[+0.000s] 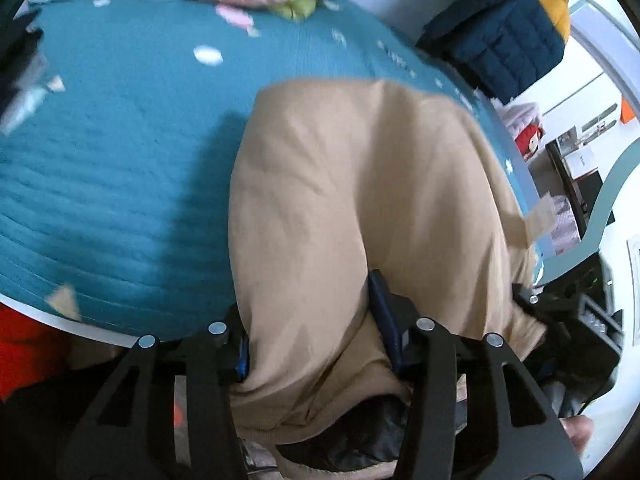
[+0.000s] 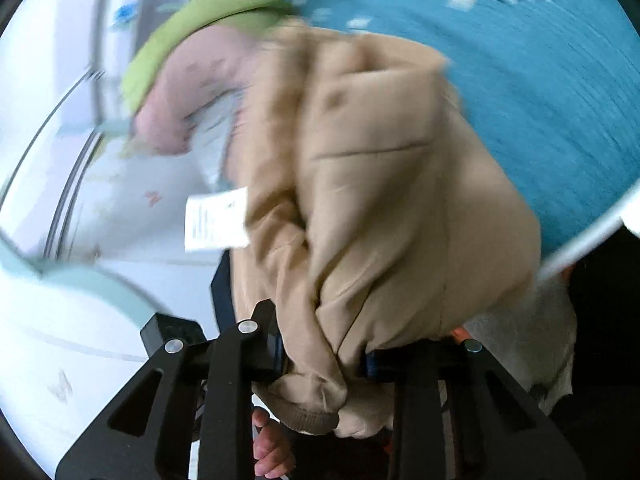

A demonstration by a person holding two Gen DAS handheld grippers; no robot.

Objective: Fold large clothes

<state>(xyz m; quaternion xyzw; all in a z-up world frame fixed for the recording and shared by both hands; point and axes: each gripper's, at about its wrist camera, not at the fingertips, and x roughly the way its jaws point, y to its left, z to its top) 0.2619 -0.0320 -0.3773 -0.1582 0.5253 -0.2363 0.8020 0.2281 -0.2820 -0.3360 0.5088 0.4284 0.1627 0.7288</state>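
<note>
Beige knit garment point(image 1: 360, 200), gripped at both ends above a teal quilted bedspread point(image 1: 112, 152).
Left gripper point(image 1: 316, 336) pinched a fold; right gripper point(image 2: 324, 356) pinched a bunched, ribbed hem, apparently a cuff. Cloth draped forward onto the bedspread.

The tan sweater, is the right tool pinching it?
Touching. The right wrist view shows the right tool with its two fingers closed on a bunched fold of the tan sweater, cloth squeezed between them.

plain beige garment point(image 1: 360, 200), teal quilt point(image 1: 120, 140)
</note>
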